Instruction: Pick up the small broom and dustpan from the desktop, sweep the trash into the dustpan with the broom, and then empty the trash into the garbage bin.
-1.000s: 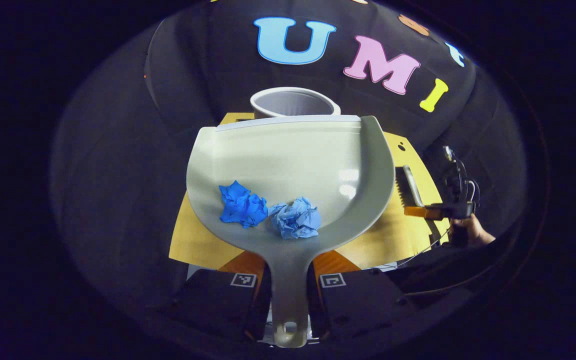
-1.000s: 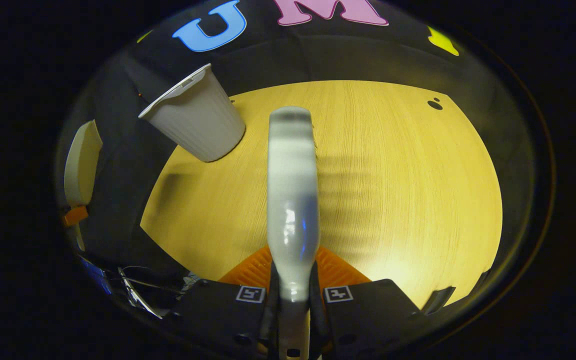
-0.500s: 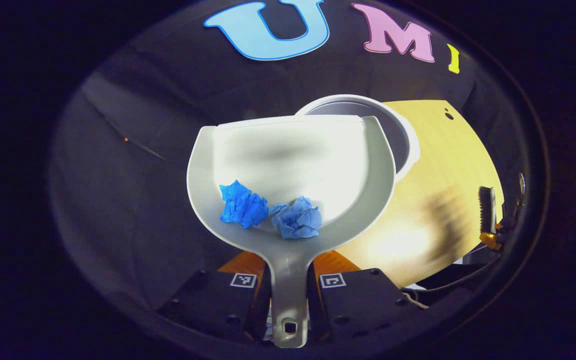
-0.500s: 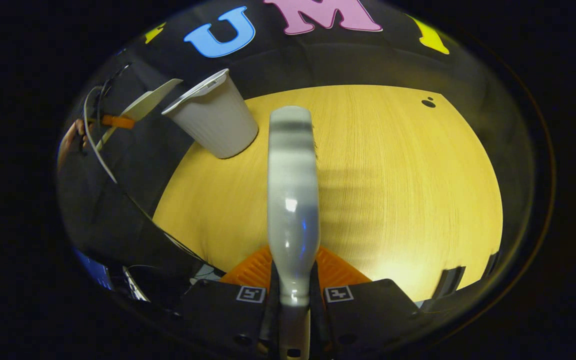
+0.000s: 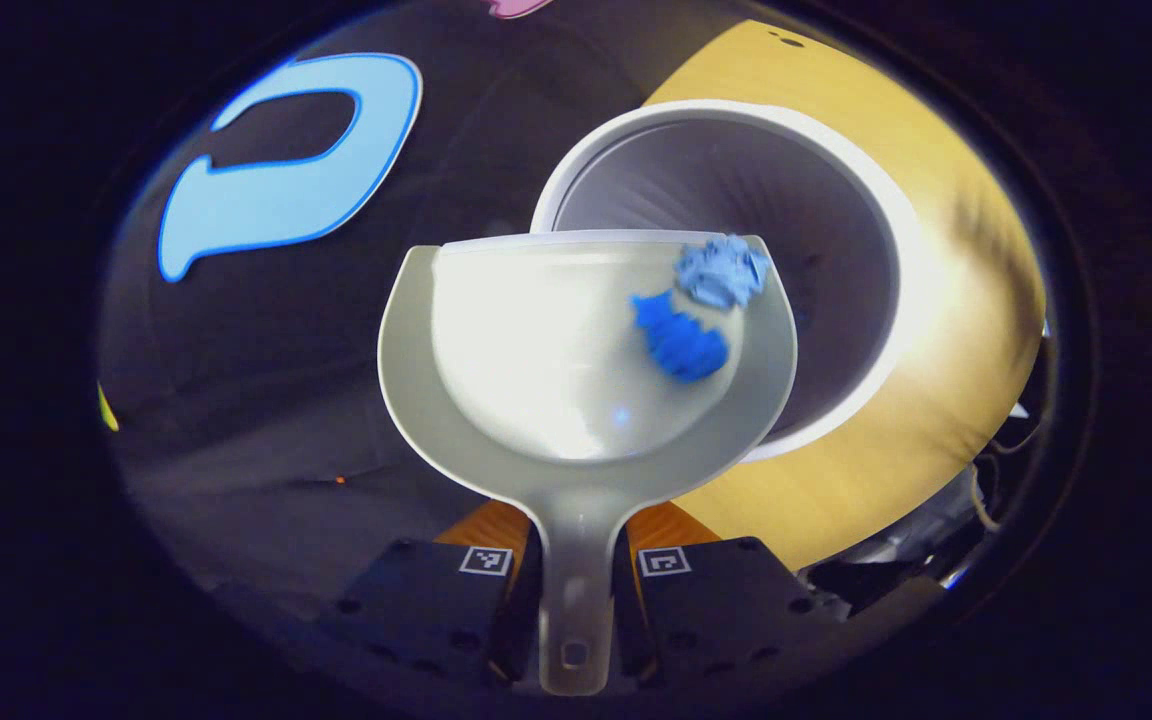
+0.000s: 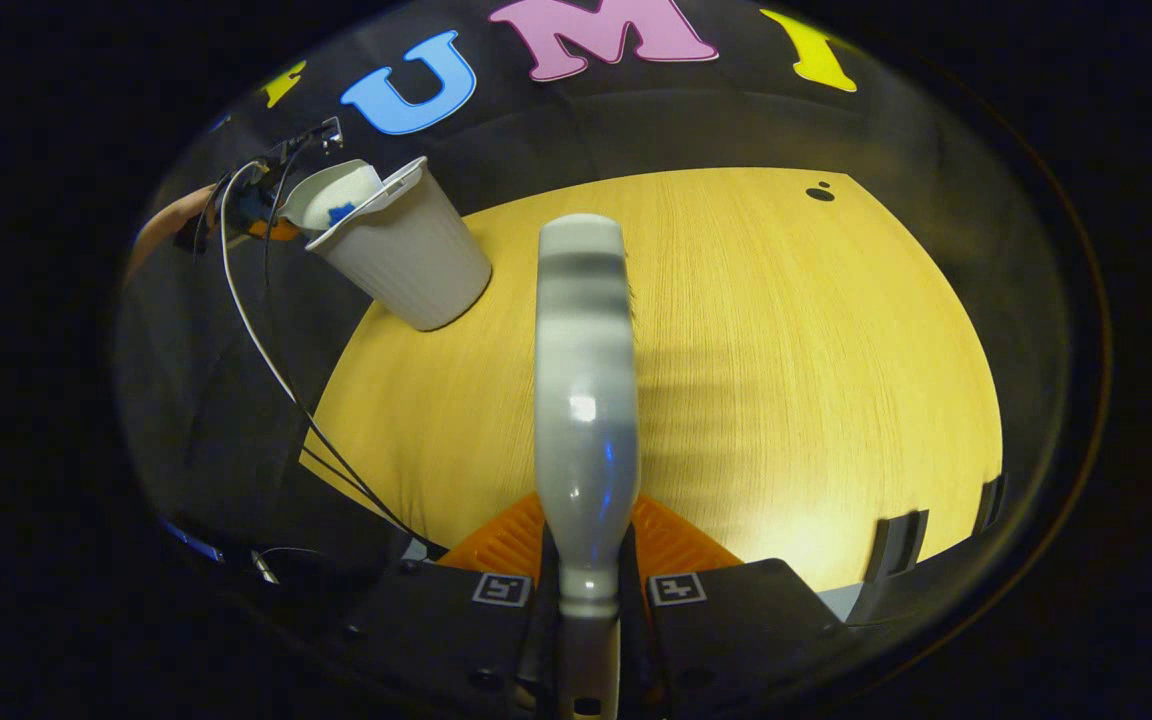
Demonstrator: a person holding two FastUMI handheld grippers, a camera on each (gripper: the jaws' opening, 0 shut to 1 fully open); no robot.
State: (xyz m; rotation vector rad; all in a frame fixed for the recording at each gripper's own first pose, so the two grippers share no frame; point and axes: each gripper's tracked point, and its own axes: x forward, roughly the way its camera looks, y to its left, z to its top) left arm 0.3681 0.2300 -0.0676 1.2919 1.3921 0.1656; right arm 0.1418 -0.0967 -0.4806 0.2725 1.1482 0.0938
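Right gripper view: wooden desktop [image 6: 786, 350] under white bin [image 6: 406, 265]

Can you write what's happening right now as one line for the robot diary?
step: emptying | left gripper: holds dustpan tilted over bin | paper balls: at lip | right gripper: holds broom

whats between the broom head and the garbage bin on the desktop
Nothing: in the right gripper view, only bare wooden desktop separates the broom from the garbage bin, which stand apart.
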